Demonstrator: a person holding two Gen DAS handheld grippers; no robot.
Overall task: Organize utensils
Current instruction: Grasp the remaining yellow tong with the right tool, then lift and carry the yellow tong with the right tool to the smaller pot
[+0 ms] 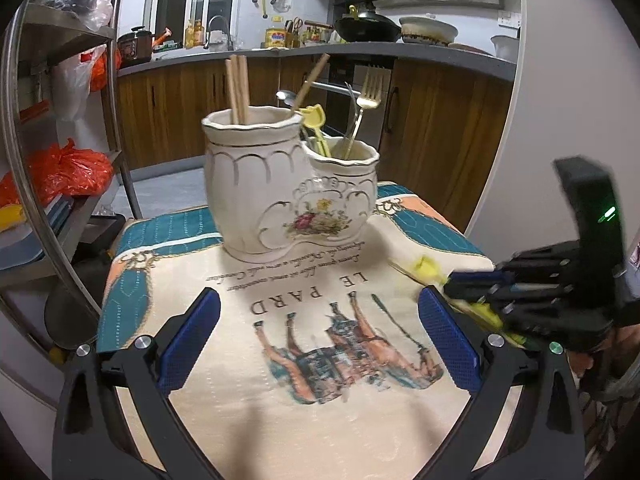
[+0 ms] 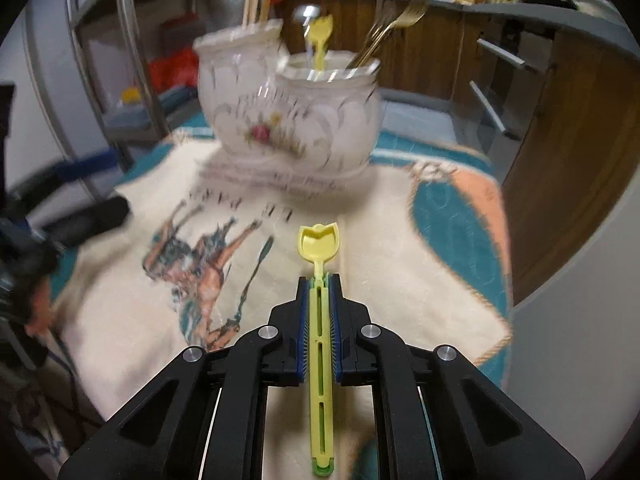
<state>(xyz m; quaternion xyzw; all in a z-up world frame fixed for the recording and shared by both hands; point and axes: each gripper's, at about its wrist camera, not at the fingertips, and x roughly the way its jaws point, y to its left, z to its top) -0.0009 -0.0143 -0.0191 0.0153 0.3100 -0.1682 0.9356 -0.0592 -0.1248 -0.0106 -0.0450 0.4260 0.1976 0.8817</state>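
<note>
A white ceramic double utensil holder (image 1: 280, 192) stands at the far side of the printed cloth; it also shows, blurred, in the right wrist view (image 2: 292, 112). Its tall pot holds wooden chopsticks (image 1: 237, 88). Its low pot holds a gold fork (image 1: 366, 100), a spoon and a yellow plastic utensil (image 1: 314, 120). My right gripper (image 2: 320, 280) is shut on a second yellow plastic utensil (image 2: 320, 240), held above the cloth with its head pointing at the holder; this gripper shows at the right of the left wrist view (image 1: 472, 284). My left gripper (image 1: 318, 320) is open and empty over the cloth.
The printed cloth (image 1: 304, 360) covers a small table with edges close on all sides. A metal shelf rack (image 1: 60, 160) with orange bags stands to the left. Wooden kitchen cabinets (image 1: 440, 120) and a counter lie behind.
</note>
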